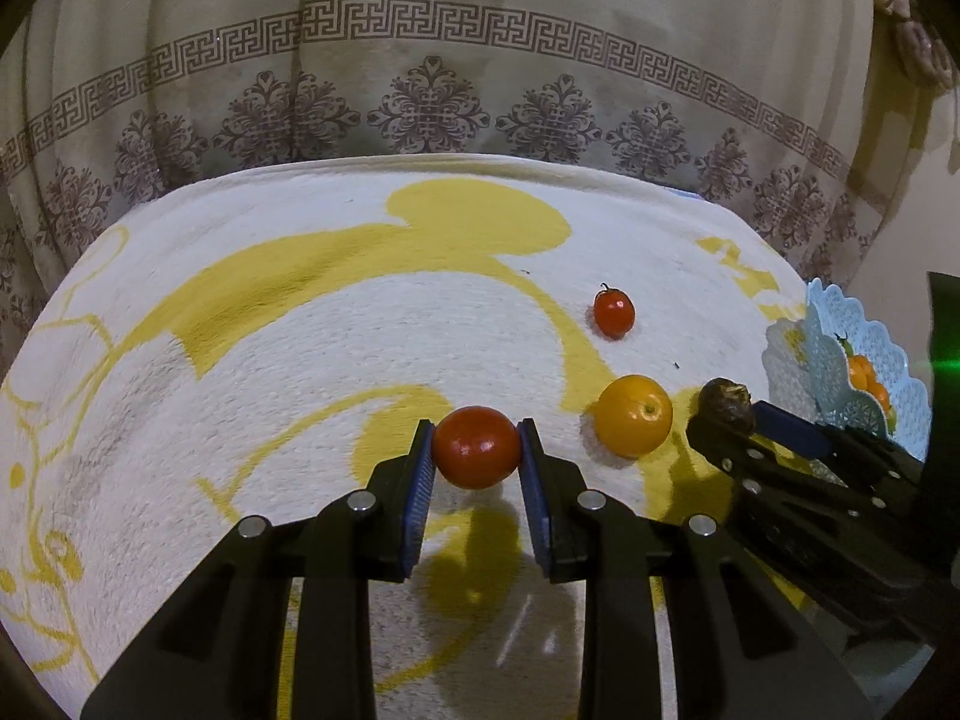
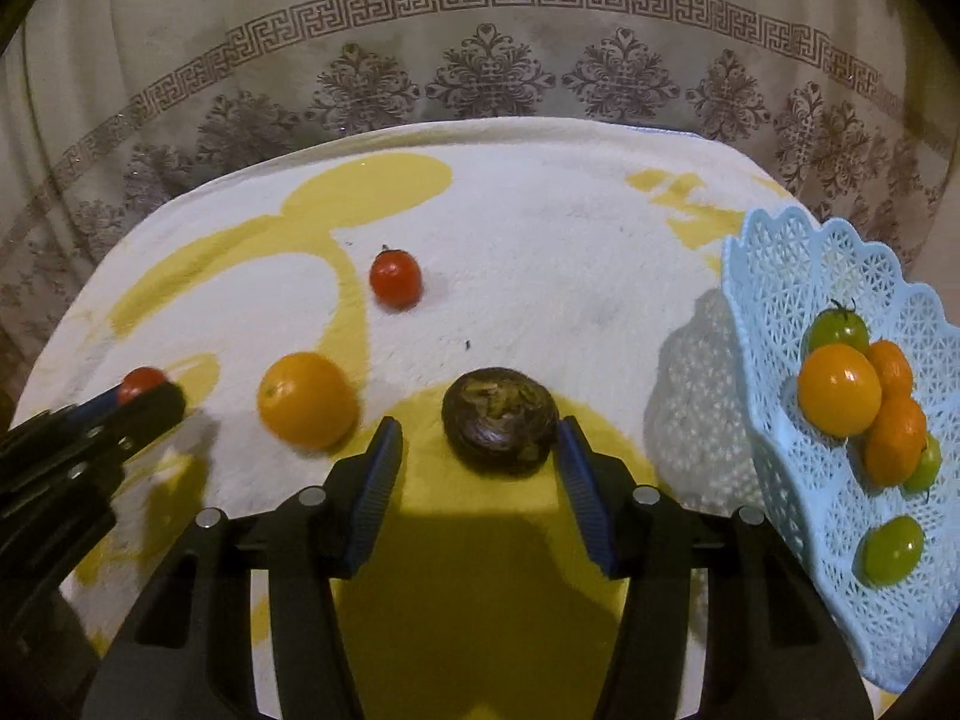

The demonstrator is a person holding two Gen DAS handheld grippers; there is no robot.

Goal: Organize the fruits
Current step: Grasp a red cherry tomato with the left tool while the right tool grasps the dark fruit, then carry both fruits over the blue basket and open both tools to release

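Towel point(image 1: 312, 360) in white with a yellow cartoon print covers the table, and a patterned curtain point(image 1: 420, 78) hangs behind it. Farthest left, the left gripper point(image 1: 477, 450) reaches forward low over the towel, its blue pads pressed against both sides of a red tomato point(image 1: 477, 447), so it is clamped on that fruit. From the right wrist camera the same gripper point(image 2: 147, 399) enters from the left edge, the tomato point(image 2: 141, 381) just peeking above its black fingers. Next to the right, an orange point(image 1: 633, 416) lies loose on the towel, with a smaller red tomato point(image 1: 614, 312) lying farther back, apart from it. Then comes the right gripper point(image 2: 480, 450), level and pointing forward, its fingers spread wide on either side of a dark brown wrinkled fruit point(image 2: 498, 420); the right pad is just beside the fruit, the left pad stands clear of it, so nothing is held. At the far right a light blue lattice basket point(image 2: 780, 276) sits tilted, holding oranges point(image 2: 840, 387) and green tomatoes point(image 2: 891, 549).
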